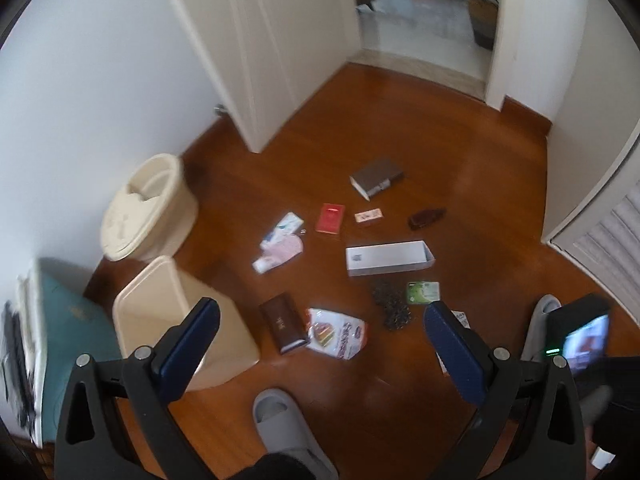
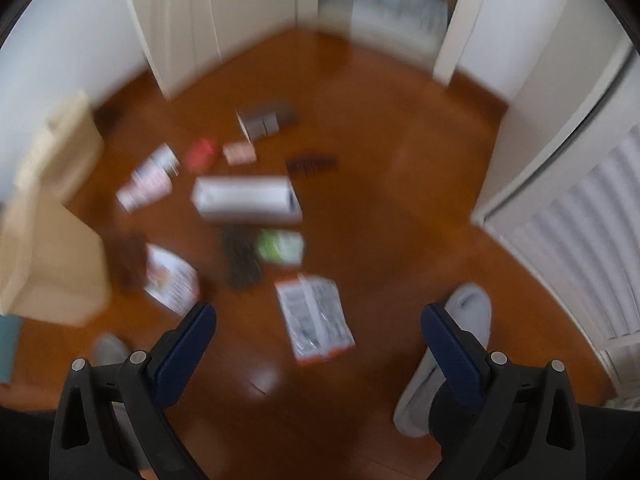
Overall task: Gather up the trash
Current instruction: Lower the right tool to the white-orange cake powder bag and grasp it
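Note:
Trash lies scattered on the wooden floor [image 1: 460, 184]. Among it are a long white box [image 1: 388, 258], a brown box [image 1: 376, 178], a red packet [image 1: 330, 218], a snack bag [image 1: 338, 332], a dark wallet-like case [image 1: 282, 322] and a green packet [image 1: 423, 292]. An open cream bin [image 1: 180, 320] stands at the left, its lid [image 1: 144, 208] leaning behind it. My left gripper [image 1: 320, 316] hangs open above the snack bag. The right wrist view is blurred: my right gripper [image 2: 318, 318] is open over a white printed wrapper [image 2: 314, 320], with the white box [image 2: 248, 198] beyond.
A person's grey slippers [image 1: 280, 424] stand at the bottom edge. The other gripper's body with a lit screen [image 1: 586, 336] shows at the right. A teal box [image 1: 68, 344] sits left of the bin. White doors [image 1: 256, 48] and an open doorway [image 1: 428, 8] lie ahead; a louvred door [image 2: 580, 248] stands right.

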Demonstrator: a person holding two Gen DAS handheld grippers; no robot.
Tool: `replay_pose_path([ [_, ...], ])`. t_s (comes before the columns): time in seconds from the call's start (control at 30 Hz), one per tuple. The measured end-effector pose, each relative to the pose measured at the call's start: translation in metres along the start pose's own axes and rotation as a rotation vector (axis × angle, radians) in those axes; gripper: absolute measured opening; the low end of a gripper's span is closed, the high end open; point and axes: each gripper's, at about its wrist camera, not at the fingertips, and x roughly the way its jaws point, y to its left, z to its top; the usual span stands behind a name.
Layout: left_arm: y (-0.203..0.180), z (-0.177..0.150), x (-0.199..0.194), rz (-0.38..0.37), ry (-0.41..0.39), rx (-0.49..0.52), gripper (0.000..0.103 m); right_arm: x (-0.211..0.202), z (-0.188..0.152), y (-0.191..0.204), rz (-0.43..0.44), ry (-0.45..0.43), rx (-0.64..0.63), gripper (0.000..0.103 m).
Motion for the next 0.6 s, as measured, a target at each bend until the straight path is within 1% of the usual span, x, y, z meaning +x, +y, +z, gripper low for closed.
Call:
replay_pose_path([
  [0.07,-0.007,0.011,0.026,-0.019,0.015,-0.003,0.103,0.047,-0.002,0.000,0.000,0.073,-0.010,0.103],
  [0.13,-0.010,0.014,0.052,-0.038,0.042,-0.034,0.103,0.089,-0.004,0.001,0.007,0.128,-0.034,0.103],
  [0.23,-0.009,0.004,0.090,-0.063,0.085,-0.113,0.103,0.136,-0.007,0.012,0.046,0.172,-0.112,0.103],
  [0.33,-0.012,-0.012,0.129,-0.076,0.157,-0.161,0.103,0.173,-0.012,0.020,0.065,0.205,-0.154,0.103],
  [0.4,-0.016,-0.024,0.154,-0.066,0.199,-0.161,0.103,0.196,-0.018,0.023,0.077,0.228,-0.163,0.103],
  [0.5,-0.020,-0.035,0.175,-0.027,0.219,-0.132,0.103,0.220,-0.023,0.026,0.072,0.232,-0.187,0.103],
  [0.6,-0.018,-0.040,0.190,-0.006,0.234,-0.131,0.103,0.243,-0.028,0.024,0.070,0.251,-0.191,0.102],
])
